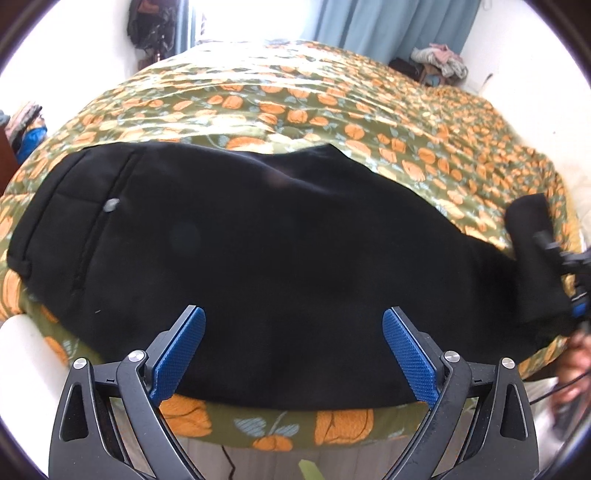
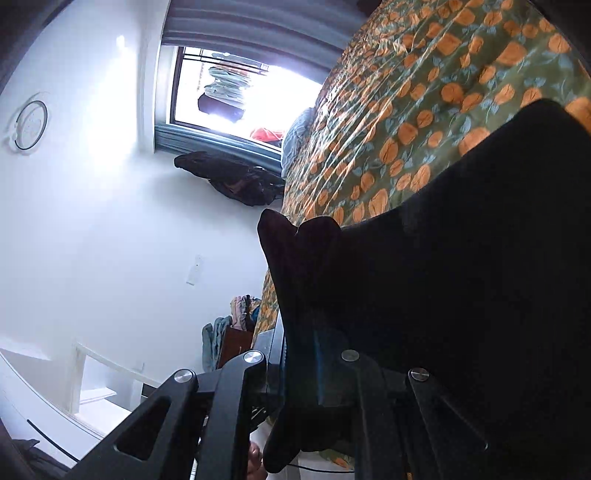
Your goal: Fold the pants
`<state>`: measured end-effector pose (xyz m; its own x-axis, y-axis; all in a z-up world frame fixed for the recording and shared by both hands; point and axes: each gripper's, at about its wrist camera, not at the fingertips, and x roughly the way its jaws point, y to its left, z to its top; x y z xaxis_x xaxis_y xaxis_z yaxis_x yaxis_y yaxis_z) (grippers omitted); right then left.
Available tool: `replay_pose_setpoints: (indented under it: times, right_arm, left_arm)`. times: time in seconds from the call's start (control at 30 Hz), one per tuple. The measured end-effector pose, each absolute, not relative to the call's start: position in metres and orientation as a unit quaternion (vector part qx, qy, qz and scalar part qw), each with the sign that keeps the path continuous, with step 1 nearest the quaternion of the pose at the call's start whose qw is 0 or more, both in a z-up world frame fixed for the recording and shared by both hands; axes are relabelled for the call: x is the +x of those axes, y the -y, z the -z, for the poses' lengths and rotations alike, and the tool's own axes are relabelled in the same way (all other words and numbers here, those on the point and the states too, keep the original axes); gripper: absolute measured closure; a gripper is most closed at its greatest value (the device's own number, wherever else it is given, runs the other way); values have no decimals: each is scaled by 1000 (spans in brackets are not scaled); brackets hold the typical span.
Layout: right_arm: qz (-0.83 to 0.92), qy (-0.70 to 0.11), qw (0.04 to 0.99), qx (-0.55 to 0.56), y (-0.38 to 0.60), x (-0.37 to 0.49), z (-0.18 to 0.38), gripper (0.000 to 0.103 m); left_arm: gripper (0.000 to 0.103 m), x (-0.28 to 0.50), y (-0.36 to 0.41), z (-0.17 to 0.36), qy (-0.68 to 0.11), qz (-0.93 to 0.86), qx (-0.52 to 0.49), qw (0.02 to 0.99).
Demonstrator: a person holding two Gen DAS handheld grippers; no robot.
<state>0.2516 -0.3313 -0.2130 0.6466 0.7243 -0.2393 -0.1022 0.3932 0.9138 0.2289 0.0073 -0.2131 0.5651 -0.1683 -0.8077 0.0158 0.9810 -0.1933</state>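
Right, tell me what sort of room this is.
Most likely a bedroom: a bed under a floral bedspread fills the view, with curtains at a bright window behind it.

Blown-out window (image 2: 258,99) glare; fisheye-warped edges

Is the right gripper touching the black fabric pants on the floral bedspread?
Touching. In the right wrist view the right gripper is shut on the black fabric pants; cloth fills and drapes out of its jaws. The left wrist view shows that end lifted.
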Motion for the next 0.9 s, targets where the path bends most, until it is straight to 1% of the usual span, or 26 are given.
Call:
replay_pose_setpoints:
  times: [0.07,0.13,0.17,0.2,0.23,0.33,0.4,0.47,0.5,0.53,0.57,0.6,0.63,0.67,0.73,0.9]
  right_arm:
    - [-263,-341,769,472,295,261,222,91]
    - [-254,-378,782,426,257,269,227,81]
    - [-259,-400,795,374,237,273,226,62]
    - [-264,-416,809,320,222,273,222,40]
    - [-266,-419,827,265,212,268,216,35]
    - [-264,-384,877,116,207,229,188,31]
    - [-243,-347,904,55,224,194,175,15]
    - [-205,-320,925,23,249,166,172,10]
    - [-186,-317,930,20,260,156,173,10]
    - [-172,-318,932,26,273,146,173,10]
    - [-157,-319,934,39,282,139,175,10]
    - [-143,-317,936,54,292,134,176,10]
    - [-134,-314,938,67,299,129,175,10]
    - [-123,-308,940,80,308,126,173,10]
    - [-109,-297,943,101,318,124,170,10]
    - [-89,-294,942,135,337,135,177,10]
  left_arm:
    - [6,226,-14,212,-464,54,-97,879]
    - [6,223,-18,210,-464,62,-111,877]
    - [6,222,-19,208,-462,70,-118,876]
    - [6,221,-18,205,-459,78,-123,876]
    - [6,219,-17,201,-456,88,-126,877]
    - [5,213,-2,189,-450,132,-123,874]
    - [5,211,21,182,-446,179,-103,871]
    - [6,215,51,180,-445,223,-74,864]
    - [7,218,63,180,-444,235,-64,862]
    - [15,223,74,181,-443,245,-54,861]
    - [26,232,89,184,-451,254,-43,855]
    - [31,239,98,189,-461,257,-36,848]
    - [39,248,107,195,-474,257,-29,841]
    - [44,254,114,200,-485,255,-24,836]
    - [48,264,124,209,-502,247,-10,829]
    - [48,269,137,220,-517,231,34,824]
